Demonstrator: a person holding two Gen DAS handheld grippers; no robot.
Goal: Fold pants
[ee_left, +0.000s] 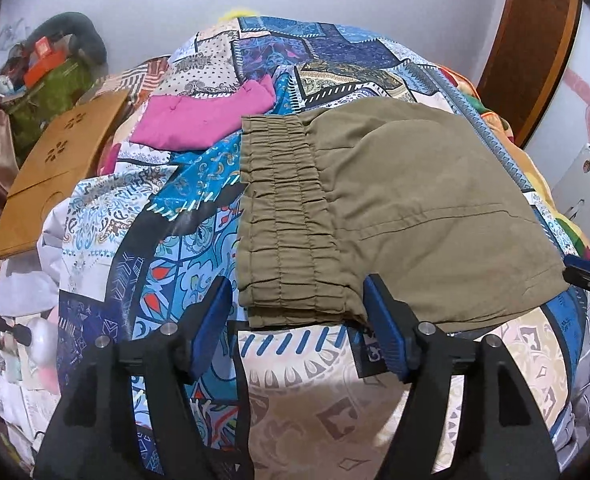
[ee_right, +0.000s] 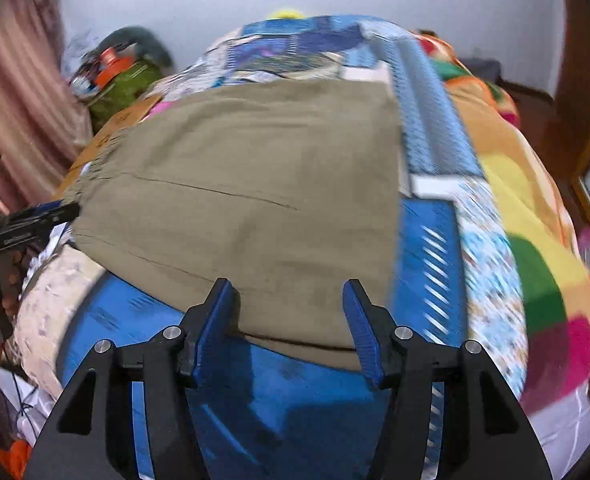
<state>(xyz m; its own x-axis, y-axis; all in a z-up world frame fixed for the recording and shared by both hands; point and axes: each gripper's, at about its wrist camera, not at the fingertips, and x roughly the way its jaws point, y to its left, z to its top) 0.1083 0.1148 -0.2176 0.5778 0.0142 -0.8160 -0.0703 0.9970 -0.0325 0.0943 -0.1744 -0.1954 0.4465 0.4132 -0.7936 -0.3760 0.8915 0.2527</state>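
I see the olive pants [ee_left: 395,208] lying folded flat on the patterned bedspread [ee_left: 183,240], waistband to the left, a pink garment [ee_left: 199,120] beyond it. My left gripper [ee_left: 299,304] stands released at the near waistband corner, nothing pinched. My right gripper [ee_right: 289,304] is likewise released over the pants' near edge.

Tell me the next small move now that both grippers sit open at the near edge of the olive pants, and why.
Probably draw both grippers back. The pants already lie folded flat on the patterned bedspread, waistband layers stacked. The left gripper and right gripper stand open at the near edge, pads pressing nothing.
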